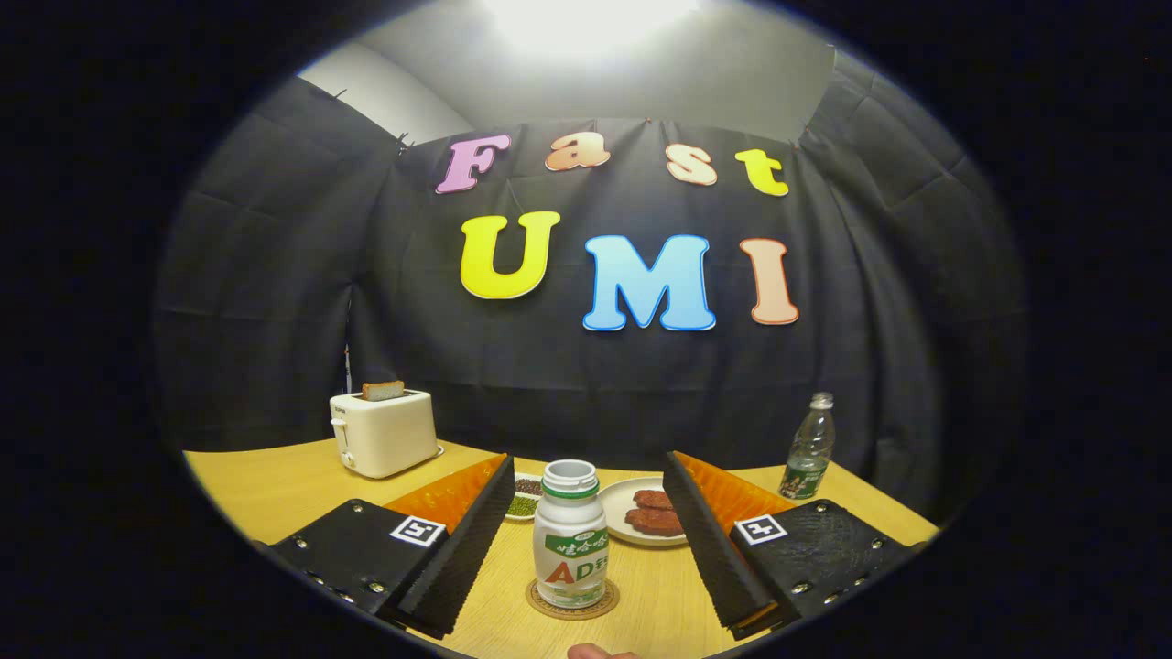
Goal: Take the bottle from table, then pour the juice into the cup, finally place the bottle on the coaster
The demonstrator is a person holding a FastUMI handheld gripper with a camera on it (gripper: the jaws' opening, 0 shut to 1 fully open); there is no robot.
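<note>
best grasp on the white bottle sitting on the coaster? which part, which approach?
Probably the straight label band mid-body of the white bottle, below its narrower open neck. It stands upright on the coaster, already between the open fingers of the gripper, untouched. Come in level from the near side and close on its two flanks; the plate crowds the far side.

White bottle [569, 540] — green-and-red label; cream toaster [383, 432].

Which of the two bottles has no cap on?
The white plastic bottle on the round coaster, between the open gripper fingers, is uncapped. The clear bottle beyond them is capped.
</note>
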